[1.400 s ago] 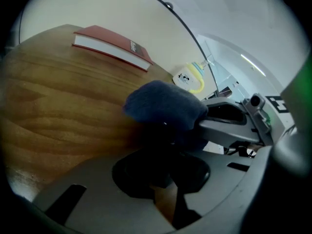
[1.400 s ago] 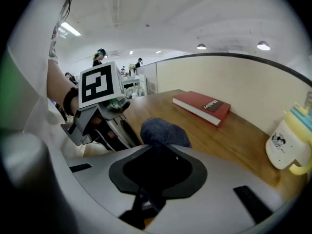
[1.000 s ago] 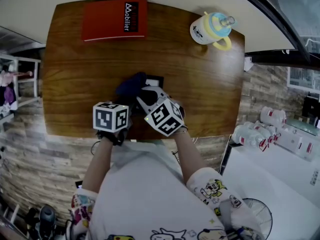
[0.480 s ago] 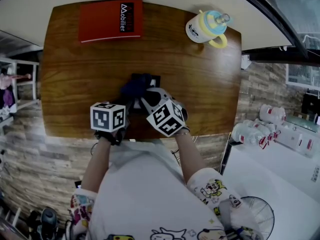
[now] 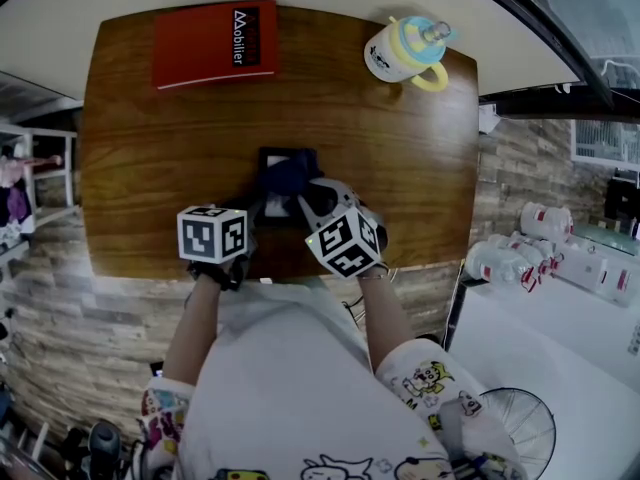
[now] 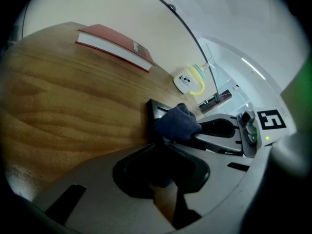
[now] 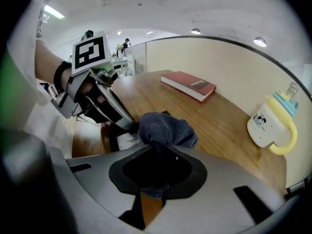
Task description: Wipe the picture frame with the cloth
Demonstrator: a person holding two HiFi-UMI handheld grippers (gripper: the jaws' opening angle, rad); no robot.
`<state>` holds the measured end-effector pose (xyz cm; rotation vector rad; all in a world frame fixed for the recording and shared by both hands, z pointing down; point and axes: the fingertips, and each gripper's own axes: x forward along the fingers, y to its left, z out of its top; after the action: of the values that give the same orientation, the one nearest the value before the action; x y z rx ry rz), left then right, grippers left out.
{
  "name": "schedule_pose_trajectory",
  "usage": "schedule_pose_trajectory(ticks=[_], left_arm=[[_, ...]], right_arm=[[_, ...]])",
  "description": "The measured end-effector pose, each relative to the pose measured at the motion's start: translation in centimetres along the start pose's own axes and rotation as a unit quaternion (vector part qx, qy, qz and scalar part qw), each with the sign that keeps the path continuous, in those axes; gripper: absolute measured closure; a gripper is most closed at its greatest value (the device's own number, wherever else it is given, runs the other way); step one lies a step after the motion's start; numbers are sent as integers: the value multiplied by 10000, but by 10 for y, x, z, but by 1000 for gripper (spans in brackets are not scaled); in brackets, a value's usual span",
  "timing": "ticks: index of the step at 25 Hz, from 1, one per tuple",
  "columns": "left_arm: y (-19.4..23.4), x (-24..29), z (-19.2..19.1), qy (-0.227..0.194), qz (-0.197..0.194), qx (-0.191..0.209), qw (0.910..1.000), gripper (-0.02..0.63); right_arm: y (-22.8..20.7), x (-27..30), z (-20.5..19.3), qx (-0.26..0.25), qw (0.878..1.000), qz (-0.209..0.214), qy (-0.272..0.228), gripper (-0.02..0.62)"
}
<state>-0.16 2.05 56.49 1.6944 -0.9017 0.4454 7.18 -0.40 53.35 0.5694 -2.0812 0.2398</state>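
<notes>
A small black picture frame lies flat on the wooden table, near its front edge. My left gripper is shut on the frame's near left edge, and the dark rim runs in between its jaws. My right gripper is shut on a bunched dark blue cloth. The cloth rests on top of the frame and hides most of its glass. In the left gripper view, the cloth sits on the frame's right part.
A red book lies at the table's far left. A cream and blue sippy cup with a yellow handle stands at the far right. The table's front edge runs just under both grippers, and bare wood surrounds the frame.
My right gripper has slid the cloth to the right across the frame. The left gripper and the frame have stayed put.
</notes>
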Motion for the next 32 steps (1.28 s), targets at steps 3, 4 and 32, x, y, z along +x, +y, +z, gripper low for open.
schedule_pose_trajectory(ticks=[3,4,32], left_arm=[[0,0,1,-7,-13,19,10000,551],[0,0,1,-9,-16,23,10000,552],[-1,1,1,-40,-39,33,10000,551]], right_arm=[[-10,-9,-18,249,9995,-167,142,541],[-13,-11,-27,344,9990,-201,202,541],[60,-29,20,2383,9601,991,-1079,540]])
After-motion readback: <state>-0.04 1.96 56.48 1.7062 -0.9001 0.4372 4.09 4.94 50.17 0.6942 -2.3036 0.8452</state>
